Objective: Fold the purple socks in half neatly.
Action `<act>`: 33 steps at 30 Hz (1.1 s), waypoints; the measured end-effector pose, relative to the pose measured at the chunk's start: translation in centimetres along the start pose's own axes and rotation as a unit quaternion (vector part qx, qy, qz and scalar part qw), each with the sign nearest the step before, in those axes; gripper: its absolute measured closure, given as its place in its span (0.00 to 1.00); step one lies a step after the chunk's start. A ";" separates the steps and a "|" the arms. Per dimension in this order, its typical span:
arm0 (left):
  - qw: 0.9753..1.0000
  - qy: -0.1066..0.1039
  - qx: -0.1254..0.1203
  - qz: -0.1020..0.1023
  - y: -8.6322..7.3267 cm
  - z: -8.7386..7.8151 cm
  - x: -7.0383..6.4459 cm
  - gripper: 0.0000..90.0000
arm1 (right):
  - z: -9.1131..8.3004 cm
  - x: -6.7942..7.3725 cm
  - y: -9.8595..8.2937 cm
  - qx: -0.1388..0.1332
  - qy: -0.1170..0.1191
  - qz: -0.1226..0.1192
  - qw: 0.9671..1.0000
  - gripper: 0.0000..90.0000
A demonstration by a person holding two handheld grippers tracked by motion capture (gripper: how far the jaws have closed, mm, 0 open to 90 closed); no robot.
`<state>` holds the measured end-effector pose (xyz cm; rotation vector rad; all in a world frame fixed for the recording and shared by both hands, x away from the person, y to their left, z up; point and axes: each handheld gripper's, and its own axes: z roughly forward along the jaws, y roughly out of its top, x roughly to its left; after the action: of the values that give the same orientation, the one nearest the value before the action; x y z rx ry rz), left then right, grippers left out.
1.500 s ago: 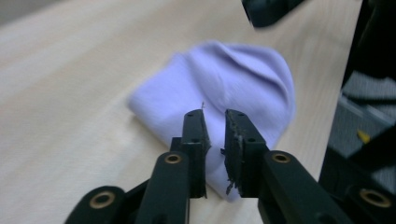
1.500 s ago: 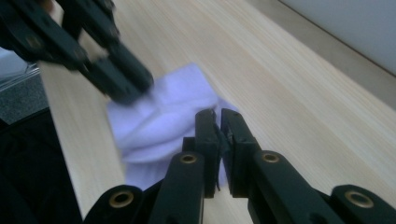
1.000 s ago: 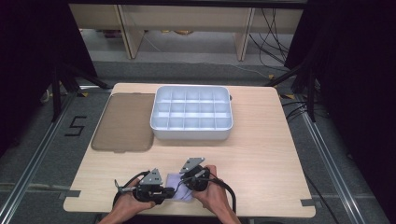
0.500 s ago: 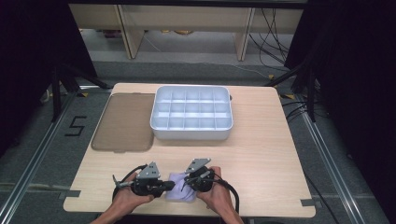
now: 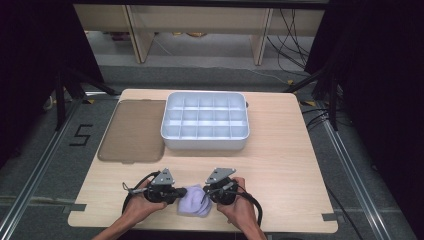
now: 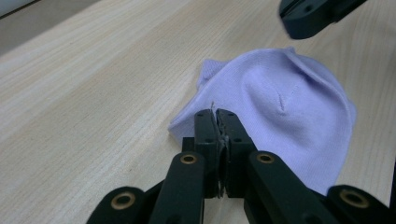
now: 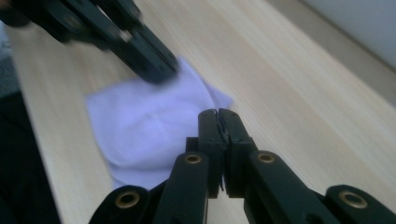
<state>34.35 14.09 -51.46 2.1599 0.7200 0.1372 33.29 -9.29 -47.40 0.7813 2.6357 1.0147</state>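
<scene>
A small lilac knit cloth (image 5: 194,201) lies bunched near the table's front edge, between both hands. My left gripper (image 5: 179,192) points right at its left edge. In the left gripper view the jaws (image 6: 216,113) are pressed together at the edge of the cloth (image 6: 289,107), seemingly pinching the hem. My right gripper (image 5: 210,193) points left over the cloth's right side. Its jaws (image 7: 218,113) are shut just above a corner of the cloth (image 7: 140,126), with no fabric seen between them. The left gripper's tip (image 7: 156,70) rests on the far corner.
A white tray (image 5: 205,144) with several compartments stands at the table's middle back. A flat brown lid (image 5: 132,131) lies to its left. Bare wood spreads right of the hands. Cables trail from both grippers toward the front edge.
Both grippers have levelled out and the right one has shifted a little to the right. The cloth stays between them in about the same spot.
</scene>
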 end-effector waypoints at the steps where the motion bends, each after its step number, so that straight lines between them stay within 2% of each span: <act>1: 1.000 -0.001 -0.003 0.003 0.0 0.0 0.0 0.96 | -0.3 0.4 0.2 -0.002 -0.004 0.009 1.000 0.98; 3: 1.000 -0.001 -0.006 -0.003 0.0 0.1 -0.1 0.96 | -0.1 1.3 0.7 -0.014 0.009 0.008 1.000 0.98; 4: 1.000 -0.001 -0.006 0.001 0.0 0.1 -0.1 0.96 | 0.3 1.8 0.9 -0.014 0.023 -0.008 1.000 0.98; 5: 1.000 0.000 -0.007 -0.002 0.0 0.1 -0.2 0.96 | 0.6 2.0 1.0 -0.005 0.034 -0.015 0.999 0.98; 6: 1.000 0.001 -0.005 0.001 0.0 0.1 -0.1 0.96 | 0.9 2.2 1.0 0.004 0.033 -0.014 0.999 0.98; 7: 1.000 0.001 -0.007 -0.005 0.0 0.1 -0.2 0.96 | 1.4 2.4 0.7 0.014 0.030 -0.020 0.999 0.98; 8: 1.000 0.003 -0.004 0.003 0.0 0.0 -0.1 0.96 | 1.5 2.3 0.5 0.023 0.036 -0.026 0.999 0.98; 9: 1.000 0.005 -0.001 0.006 -0.1 0.0 -0.1 0.96 | 1.3 2.3 0.2 0.037 0.024 -0.015 0.999 0.98; 10: 1.000 0.004 -0.003 0.005 -0.1 0.0 -0.1 0.96 | 1.4 2.1 -0.2 0.039 0.024 -0.015 0.999 0.98; 12: 1.000 0.005 0.001 0.009 0.0 0.0 0.0 0.96 | 1.1 1.8 -1.0 0.052 0.009 -0.008 0.999 0.98; 14: 1.000 0.004 -0.004 0.005 -0.1 0.0 -0.1 0.96 | 0.9 1.6 -1.7 0.054 0.019 0.008 0.998 0.98; 15: 1.000 0.002 -0.007 0.002 -0.1 0.0 -0.2 0.96 | 1.0 1.7 -1.9 0.050 0.014 0.012 0.999 0.98; 17: 1.000 0.002 -0.008 0.001 0.0 -0.1 -0.1 0.95 | 1.0 1.6 -1.8 0.054 0.016 0.007 0.998 0.98; 18: 1.000 0.003 -0.011 -0.001 0.0 -0.2 -0.2 0.95 | 1.1 1.7 -1.8 0.053 0.000 0.009 0.999 0.98; 19: 1.000 0.002 -0.017 0.001 0.0 -0.4 -0.3 0.95 | 1.1 1.8 -1.8 0.050 0.012 0.005 0.999 0.98; 20: 1.000 -0.002 -0.021 -0.009 0.0 -0.6 -0.6 0.94 | 1.1 1.8 -1.8 0.050 0.007 0.005 0.999 0.98; 21: 1.000 -0.008 -0.025 -0.008 0.0 -0.8 -0.8 0.94 | 1.0 1.7 -1.7 0.055 0.014 0.003 0.998 0.98; 22: 1.000 -0.013 -0.028 -0.001 0.0 -1.1 -1.2 0.94 | 1.0 1.6 -1.8 0.050 0.010 0.002 0.999 0.98; 23: 0.999 -0.025 -0.027 0.002 -0.2 -1.4 -1.9 0.94 | 1.0 1.6 -1.8 0.050 0.013 0.004 0.999 0.98; 24: 0.999 -0.028 -0.025 0.000 -0.3 -1.5 -2.4 0.94 | 1.0 1.7 -1.8 0.050 0.017 0.009 0.999 0.97; 25: 0.999 -0.038 -0.019 0.013 -0.5 -1.6 -2.8 0.94 | 0.9 1.7 -1.7 0.049 0.016 0.010 0.999 0.97; 27: 0.999 -0.048 -0.011 0.011 -0.8 -1.3 -3.8 0.93 | 0.9 1.5 -1.6 0.044 0.011 -0.006 0.999 0.97; 29: 0.998 -0.043 0.010 0.035 -1.1 -0.8 -4.4 0.93 | 0.9 1.7 -1.6 0.047 0.018 0.003 0.999 0.97; 33: 0.998 -0.041 0.013 0.053 -1.1 -0.6 -4.3 0.94 | 0.4 1.8 -1.2 0.034 0.012 0.015 0.999 0.97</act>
<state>30.06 12.69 -51.24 2.2160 0.5637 0.0951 31.44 -8.82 -48.49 0.8313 2.6992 0.9512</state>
